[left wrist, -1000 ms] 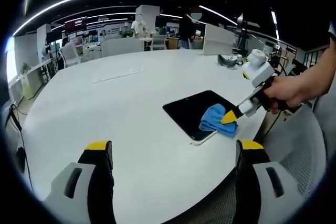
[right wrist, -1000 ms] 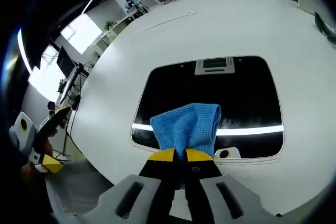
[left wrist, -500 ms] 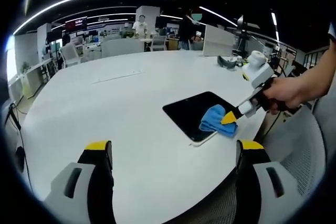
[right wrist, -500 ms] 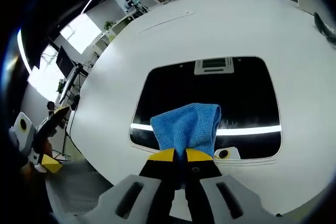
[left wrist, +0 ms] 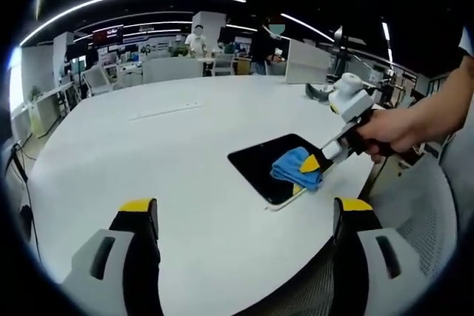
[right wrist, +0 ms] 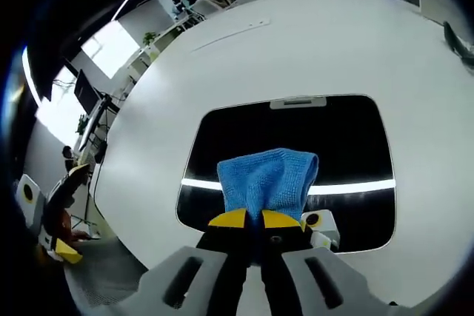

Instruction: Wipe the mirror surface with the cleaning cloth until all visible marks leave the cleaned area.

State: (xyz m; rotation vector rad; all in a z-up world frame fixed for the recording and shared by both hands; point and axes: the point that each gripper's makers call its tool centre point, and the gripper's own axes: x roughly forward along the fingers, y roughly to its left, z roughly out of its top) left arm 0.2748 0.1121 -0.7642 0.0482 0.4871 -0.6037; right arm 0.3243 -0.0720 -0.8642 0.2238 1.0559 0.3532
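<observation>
A dark rectangular mirror lies flat on the round white table, near its edge. My right gripper is shut on a blue cleaning cloth and presses it onto the mirror's near part. A bright strip of ceiling light reflects across the glass. My left gripper hangs open over the table's near edge, well to the left of the mirror, with nothing between its jaws. A person's hand holds the right gripper.
A dark object lies at the table's far right. A mesh chair stands by the table's right edge. Desks, chairs and people fill the office behind. The table's left and far parts are bare.
The right gripper has slid the cloth a little further over the mirror, away from its near edge. The left gripper has stayed put and open.
</observation>
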